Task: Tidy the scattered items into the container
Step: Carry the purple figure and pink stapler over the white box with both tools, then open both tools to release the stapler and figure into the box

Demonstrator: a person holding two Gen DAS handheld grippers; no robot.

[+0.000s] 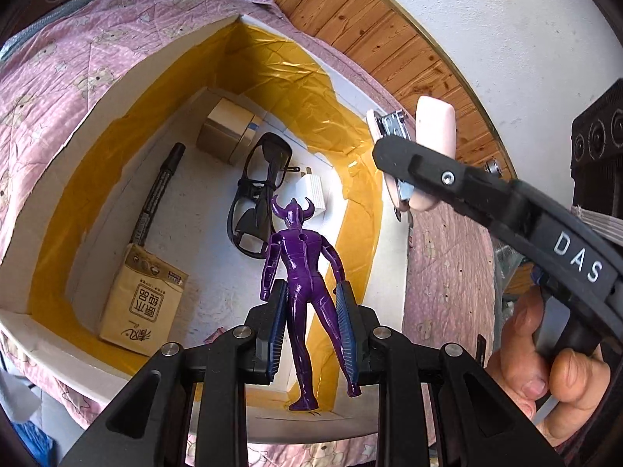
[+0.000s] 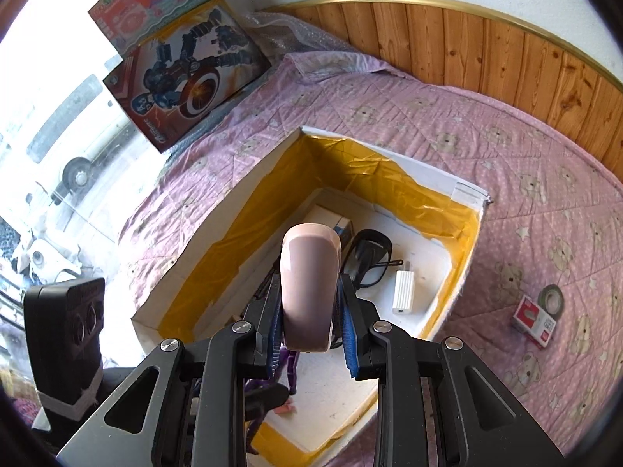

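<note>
My left gripper (image 1: 311, 297) is shut on a purple horned figure (image 1: 300, 257), gripped at the hips and hanging over the near end of a white foam box (image 1: 128, 89) lined with yellow tape. My right gripper (image 2: 310, 288) is shut on a pink oval clipper (image 2: 309, 264) with a metal part, and is held above the box (image 2: 467, 192). In the left wrist view the right gripper (image 1: 393, 155) and the clipper (image 1: 436, 124) hover over the box's right rim. Part of the figure (image 2: 290, 366) shows below the right gripper's fingers.
Inside the box lie a black marker (image 1: 155, 202), a tissue pack (image 1: 142, 299), a silver roll (image 1: 226, 132), dark sunglasses (image 1: 257, 194) and a white charger (image 2: 403, 292). On the pink quilt (image 2: 506, 148) sit a small red-and-white box (image 2: 533, 321) and a tape roll (image 2: 551, 299). Toy boxes (image 2: 187, 70) stand at the back left.
</note>
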